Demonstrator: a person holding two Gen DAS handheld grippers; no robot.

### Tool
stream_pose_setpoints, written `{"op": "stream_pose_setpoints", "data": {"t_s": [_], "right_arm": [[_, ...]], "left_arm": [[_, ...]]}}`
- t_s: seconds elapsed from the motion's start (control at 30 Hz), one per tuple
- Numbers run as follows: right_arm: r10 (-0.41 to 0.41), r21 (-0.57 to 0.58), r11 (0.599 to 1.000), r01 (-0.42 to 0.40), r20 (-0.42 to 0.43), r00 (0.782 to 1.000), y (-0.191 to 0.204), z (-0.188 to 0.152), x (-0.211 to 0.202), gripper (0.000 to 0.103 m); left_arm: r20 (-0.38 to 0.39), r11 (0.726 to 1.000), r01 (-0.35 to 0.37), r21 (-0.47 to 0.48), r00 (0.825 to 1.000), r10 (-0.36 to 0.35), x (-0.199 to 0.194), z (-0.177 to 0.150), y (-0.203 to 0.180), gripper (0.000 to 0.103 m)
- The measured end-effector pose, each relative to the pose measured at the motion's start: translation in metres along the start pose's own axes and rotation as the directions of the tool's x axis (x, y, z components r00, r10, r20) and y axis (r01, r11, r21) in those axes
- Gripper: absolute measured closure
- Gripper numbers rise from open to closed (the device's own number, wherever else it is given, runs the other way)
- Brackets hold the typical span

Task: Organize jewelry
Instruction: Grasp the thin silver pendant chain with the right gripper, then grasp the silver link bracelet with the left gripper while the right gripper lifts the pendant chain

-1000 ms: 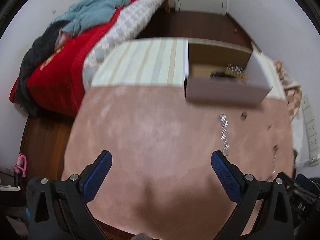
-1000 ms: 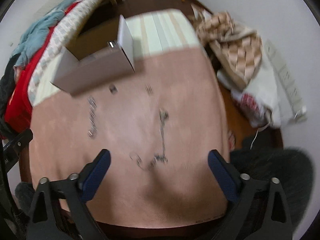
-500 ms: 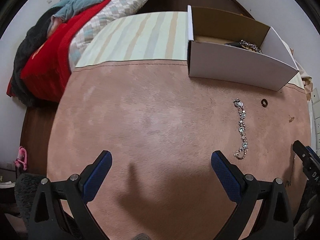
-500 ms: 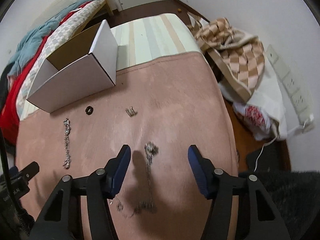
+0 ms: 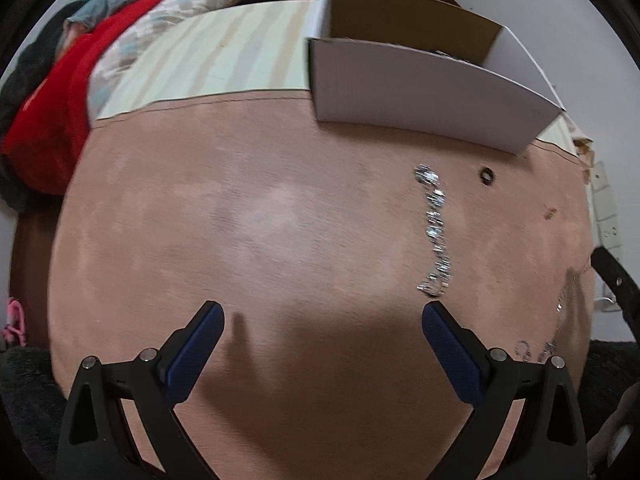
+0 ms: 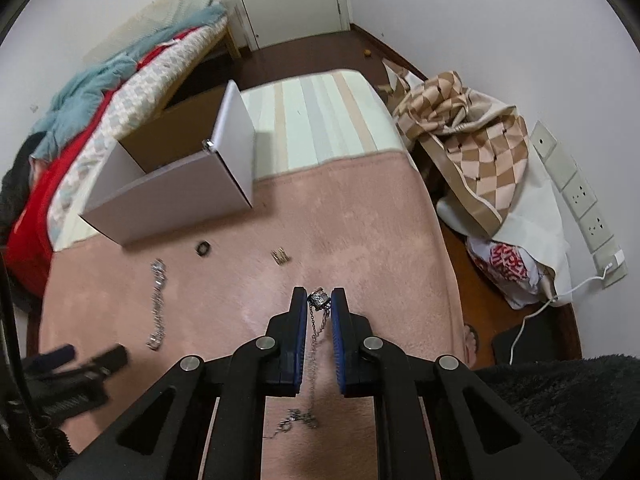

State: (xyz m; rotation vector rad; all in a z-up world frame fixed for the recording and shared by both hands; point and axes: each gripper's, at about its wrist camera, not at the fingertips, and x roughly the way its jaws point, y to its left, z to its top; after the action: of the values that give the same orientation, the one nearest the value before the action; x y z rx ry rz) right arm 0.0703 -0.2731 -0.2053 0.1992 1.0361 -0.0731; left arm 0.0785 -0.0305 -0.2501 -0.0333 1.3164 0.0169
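Note:
A silver chain necklace (image 6: pixel 313 344) lies on the pink mat (image 6: pixel 360 232). My right gripper (image 6: pixel 319 300) is shut on its pendant end, the chain trailing back between the fingers. A crystal bracelet (image 5: pixel 434 232) lies on the mat, also in the right wrist view (image 6: pixel 157 304). A dark ring (image 6: pixel 203 247) and a small gold piece (image 6: pixel 281 257) lie near the white cardboard box (image 6: pixel 176 196), which holds some jewelry (image 5: pixel 448 55). My left gripper (image 5: pixel 322 316) is open and empty above the mat, just left of the bracelet's near end.
A bed with red and teal bedding (image 5: pixel 92 40) is at the left. A striped cloth (image 6: pixel 316 112) lies beyond the mat. A checkered cloth pile (image 6: pixel 472 140) and wall sockets (image 6: pixel 580 200) are at the right.
My right gripper has closed from wide open onto the necklace's pendant end. My left gripper has moved closer to the bracelet, still open.

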Motion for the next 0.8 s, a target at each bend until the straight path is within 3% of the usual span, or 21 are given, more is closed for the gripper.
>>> {"op": "stream_pose_setpoints", "data": {"t_s": [0.27, 0.33, 0.43, 0.47, 0.5, 0.53, 0.8], "right_arm": [[-0.006, 0.022, 1.0, 0.006, -0.009, 1.0, -0.007, 0.003, 0.001, 0.091], [-0.011, 0.028, 1.0, 0.012, -0.015, 1.0, -0.008, 0.003, 0.003, 0.091], [-0.014, 0.032, 0.999, 0.015, -0.017, 1.0, -0.009, 0.003, 0.004, 0.091], [-0.015, 0.031, 0.999, 0.015, -0.016, 1.0, -0.01, 0.004, 0.004, 0.091], [-0.016, 0.03, 0.999, 0.016, -0.014, 1.0, -0.009, 0.004, 0.004, 0.091], [-0.015, 0.03, 0.999, 0.015, -0.014, 1.0, -0.009, 0.004, 0.004, 0.091], [0.03, 0.031, 0.999, -0.031, 0.011, 0.999, 0.0, 0.015, -0.01, 0.091]], "left_arm": [[0.035, 0.997, 0.048, 0.064, 0.998, -0.051, 0.004, 0.008, -0.032, 0.004], [0.027, 0.994, 0.072, 0.088, 0.997, -0.074, 0.007, 0.01, -0.041, 0.023], [0.046, 0.988, 0.065, 0.139, 0.996, -0.072, 0.007, 0.012, -0.052, 0.04], [0.056, 0.987, 0.064, 0.149, 0.996, -0.073, 0.006, 0.013, -0.052, 0.061], [0.066, 0.984, 0.069, 0.163, 0.995, -0.081, 0.004, 0.014, -0.052, 0.091], [0.057, 0.983, 0.084, 0.163, 0.994, -0.095, 0.005, 0.016, -0.051, 0.099], [0.002, 0.971, 0.236, 0.037, 0.972, -0.236, -0.002, 0.031, -0.009, 0.099]]}}
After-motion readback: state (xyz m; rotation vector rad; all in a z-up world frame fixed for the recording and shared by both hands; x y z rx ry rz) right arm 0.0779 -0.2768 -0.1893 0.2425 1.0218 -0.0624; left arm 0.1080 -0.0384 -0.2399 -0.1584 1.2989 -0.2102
